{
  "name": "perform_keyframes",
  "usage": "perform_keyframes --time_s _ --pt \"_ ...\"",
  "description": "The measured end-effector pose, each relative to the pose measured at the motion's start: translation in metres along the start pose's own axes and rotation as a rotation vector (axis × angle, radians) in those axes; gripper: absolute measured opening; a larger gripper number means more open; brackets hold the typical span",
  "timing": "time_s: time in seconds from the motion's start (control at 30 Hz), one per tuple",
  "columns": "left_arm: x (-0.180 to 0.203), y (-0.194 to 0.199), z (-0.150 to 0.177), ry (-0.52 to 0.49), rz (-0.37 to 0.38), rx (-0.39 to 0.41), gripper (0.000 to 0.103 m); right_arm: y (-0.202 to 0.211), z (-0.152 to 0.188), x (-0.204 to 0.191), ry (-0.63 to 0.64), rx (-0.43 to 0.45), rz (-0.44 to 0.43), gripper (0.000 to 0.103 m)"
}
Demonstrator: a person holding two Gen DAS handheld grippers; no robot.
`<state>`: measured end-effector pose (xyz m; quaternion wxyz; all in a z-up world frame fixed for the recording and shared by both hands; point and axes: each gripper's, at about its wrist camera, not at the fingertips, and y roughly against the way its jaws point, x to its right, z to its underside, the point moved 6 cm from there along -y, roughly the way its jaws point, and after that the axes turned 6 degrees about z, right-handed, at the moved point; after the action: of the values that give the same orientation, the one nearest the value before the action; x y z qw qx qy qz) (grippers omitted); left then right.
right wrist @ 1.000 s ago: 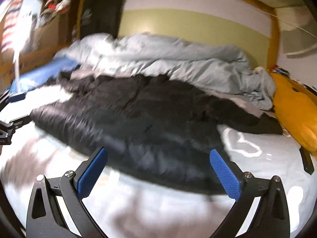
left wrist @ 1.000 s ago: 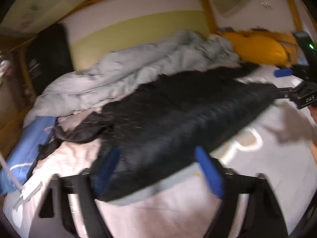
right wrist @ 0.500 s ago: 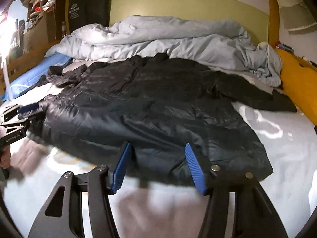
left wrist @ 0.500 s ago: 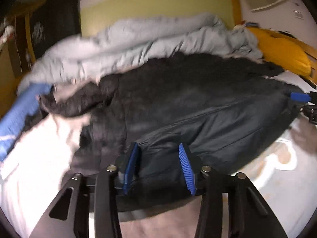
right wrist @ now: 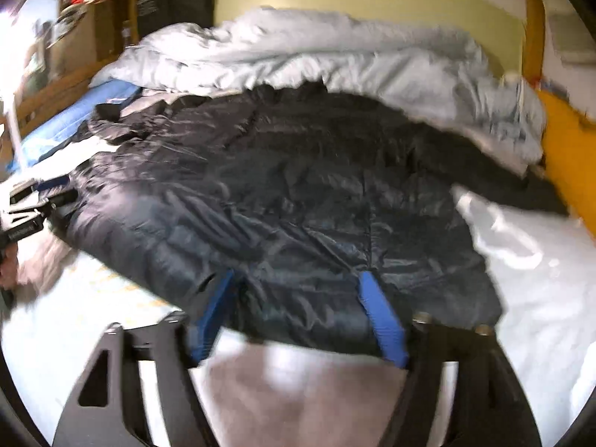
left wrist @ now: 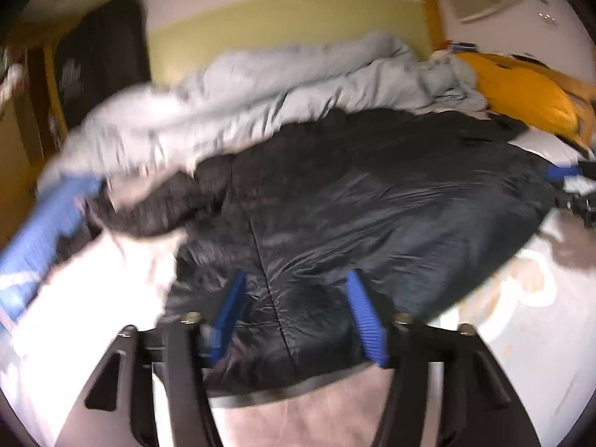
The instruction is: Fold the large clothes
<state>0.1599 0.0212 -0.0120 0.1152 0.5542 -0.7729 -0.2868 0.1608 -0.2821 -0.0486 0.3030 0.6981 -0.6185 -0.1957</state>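
Black puffy jacket (right wrist: 283, 201) spread flat on white bed (right wrist: 540, 298), below crumpled grey duvet (right wrist: 316, 56). Left tongs (left wrist: 294, 316) and right tongs (right wrist: 294, 313) opening, jacket hem between blue pads, not gripped.

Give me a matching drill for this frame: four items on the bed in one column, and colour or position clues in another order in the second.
Column one:
1. jacket
2. duvet
3. cushion
4. mat

Column two:
A. yellow-orange, against the bed's right side
B. blue, along the bed's left edge
C. black and shiny, spread across the white sheet
D. pale grey, bunched up at the far end by the wall

Pairs: 1-C, 2-D, 3-A, 4-B
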Motion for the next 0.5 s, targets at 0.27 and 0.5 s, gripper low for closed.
perform_keyframes --time_s 0.27,0.5 --pt "0.043 0.007 0.014 -0.155 0.005 -0.079 0.071 0.009 0.016 -0.023 0.145 -0.036 0.014 0.085" --pt "0.040 -0.035 0.041 -0.175 -0.058 -0.197 0.071 -0.012 0.028 -0.030 0.279 -0.041 0.214 0.085"
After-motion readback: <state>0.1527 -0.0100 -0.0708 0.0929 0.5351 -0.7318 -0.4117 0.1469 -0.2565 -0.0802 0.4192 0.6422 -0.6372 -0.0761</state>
